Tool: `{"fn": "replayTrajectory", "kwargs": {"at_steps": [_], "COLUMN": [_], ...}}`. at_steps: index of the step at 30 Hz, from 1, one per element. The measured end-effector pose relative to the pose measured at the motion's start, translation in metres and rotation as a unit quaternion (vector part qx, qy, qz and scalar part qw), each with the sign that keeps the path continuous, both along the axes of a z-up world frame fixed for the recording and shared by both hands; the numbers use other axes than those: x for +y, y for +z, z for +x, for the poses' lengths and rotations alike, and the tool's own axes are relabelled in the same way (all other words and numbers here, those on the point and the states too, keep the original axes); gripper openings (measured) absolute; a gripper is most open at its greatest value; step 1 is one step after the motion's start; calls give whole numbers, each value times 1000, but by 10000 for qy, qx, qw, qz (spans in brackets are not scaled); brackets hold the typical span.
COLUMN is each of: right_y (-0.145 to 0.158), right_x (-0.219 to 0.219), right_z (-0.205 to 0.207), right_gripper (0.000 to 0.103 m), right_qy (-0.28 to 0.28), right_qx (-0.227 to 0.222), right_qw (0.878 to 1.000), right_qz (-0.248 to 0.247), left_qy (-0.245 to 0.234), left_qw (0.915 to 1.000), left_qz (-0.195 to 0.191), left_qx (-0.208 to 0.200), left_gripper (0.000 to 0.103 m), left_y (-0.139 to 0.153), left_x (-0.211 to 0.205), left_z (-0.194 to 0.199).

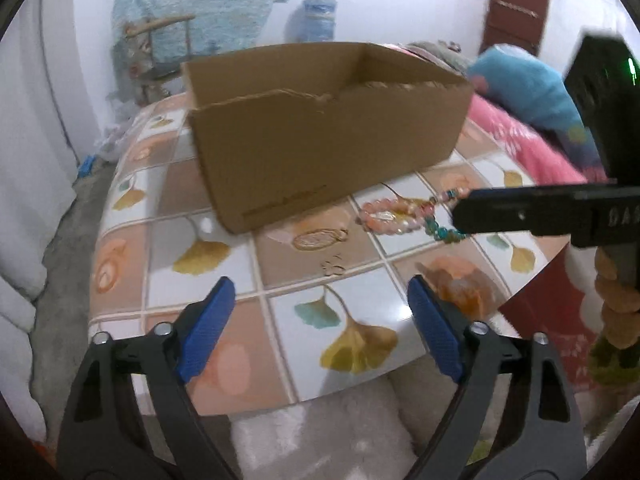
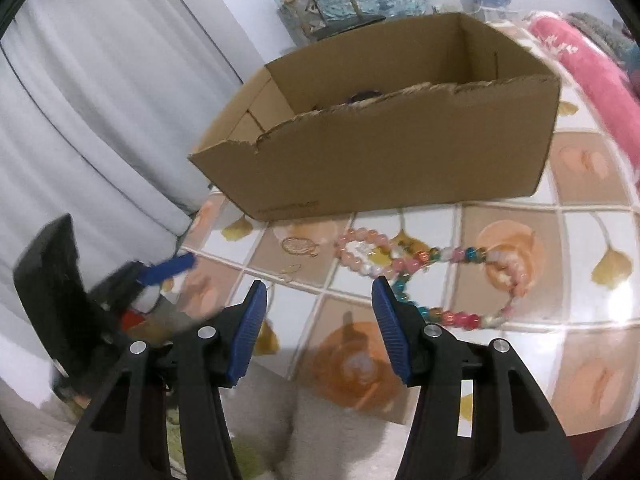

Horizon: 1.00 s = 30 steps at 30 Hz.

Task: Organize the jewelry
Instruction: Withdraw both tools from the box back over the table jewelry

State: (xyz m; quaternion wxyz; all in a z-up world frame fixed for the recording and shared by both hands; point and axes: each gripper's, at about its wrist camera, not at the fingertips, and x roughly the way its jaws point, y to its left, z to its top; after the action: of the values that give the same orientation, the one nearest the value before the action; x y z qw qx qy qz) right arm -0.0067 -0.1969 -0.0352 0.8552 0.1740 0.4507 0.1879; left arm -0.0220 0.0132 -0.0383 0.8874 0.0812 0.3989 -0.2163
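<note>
both grabbers empty, beads waiting by the box

i hold 2 grabbers. my left gripper [image 1: 320, 320] has its blue pads wide apart with nothing between them. my right gripper [image 2: 320, 328] is open about half way and holds nothing too.

the jewelry lies on the table with the leaf-pattern cloth [image 2: 520, 360], just in front of the open brown cardboard box [image 2: 380, 160]. there is a pink round-bead bracelet [image 2: 362, 250], a long string of pink, blue and clear beads [image 2: 460, 256], a thin gold oval ring [image 2: 298, 246] and a small gold clasp [image 2: 292, 269].

i think i am at the reach step, about to pick a piece. next i need to lower my right gripper onto the bead string and squeeze it.

the string's long way runs left to right in the right view, looping back at its right end. the box's long way runs the same way, its open top up.
</note>
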Motion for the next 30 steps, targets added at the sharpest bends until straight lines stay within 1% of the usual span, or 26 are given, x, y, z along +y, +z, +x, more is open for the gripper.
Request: {"fn": "replayTrajectory", "kwargs": {"at_steps": [2, 3, 4, 5, 7, 8, 10, 11, 13, 14, 16, 20, 23, 25, 28, 30], "right_y": [-1, -1, -2, -3, -7, -10, -13, -16, -19, -21, -22, -23, -24, -24, -23, -23], "right_x": [4, 5, 6, 7, 8, 9, 11, 12, 13, 13, 12, 10, 9, 11, 14, 18], "right_z": [7, 3, 6, 8, 10, 10, 13, 15, 16, 17, 19, 21, 22, 23, 24, 26], "right_gripper": [50, 50, 50, 49, 49, 48, 46, 46, 45, 45, 45, 45, 45, 45, 44, 38], "right_qy": [-17, -31, -38, -53, -84, -83, -106, -97, -90, -85, -85, -96, -93, -86, -50, 28], "right_qx": [18, 33, 61, 72, 78, 83, 108, 141, 174, 189, 197, 194, 202, 201, 166, 153], "right_qw": [10000, 10000, 10000, 9999, 9999, 9999, 9998, 9998, 9997, 9996, 9996, 9995, 9994, 9994, 9995, 9994], "right_qz": [-23, -1, 51, 87, 109, 108, 114, 132, 159, 169, 183, 246, 250, 266, 270, 314], "left_qy": [-42, -37, -14, 24, 79, 90, 57, 24, -53, -76, -102, -110, -143, -149, -86, -23], "left_qw": [10000, 10000, 10000, 10000, 9994, 9989, 9984, 9984, 9985, 9986, 9991, 9993, 9990, 9989, 9989, 9989], "left_qz": [-9, -23, -47, -82, -214, -265, -289, -265, -198, -167, -15, 192, 377, 389, 394, 408], "left_qx": [-30, -21, 3, 51, 259, 377, 485, 507, 503, 496, 410, 304, 215, 220, 236, 235], "left_gripper": [70, 67, 61, 58, 46, 43, 35, 31, 27, 24, 20, 19, 15, 11, 11, 11], "left_y": [-5, -8, -9, -12, -18, -22, -27, -28, -30, -32, -34, -36, -37, -37, -36, -36], "left_x": [-5, -6, -7, -8, -7, -7, -11, -14, -20, -21, -27, -34, -36, -35, -29, -23], "left_z": [3, 5, 9, 14, 26, 32, 36, 39, 40, 39, 39, 41, 40, 40, 40, 40]}}
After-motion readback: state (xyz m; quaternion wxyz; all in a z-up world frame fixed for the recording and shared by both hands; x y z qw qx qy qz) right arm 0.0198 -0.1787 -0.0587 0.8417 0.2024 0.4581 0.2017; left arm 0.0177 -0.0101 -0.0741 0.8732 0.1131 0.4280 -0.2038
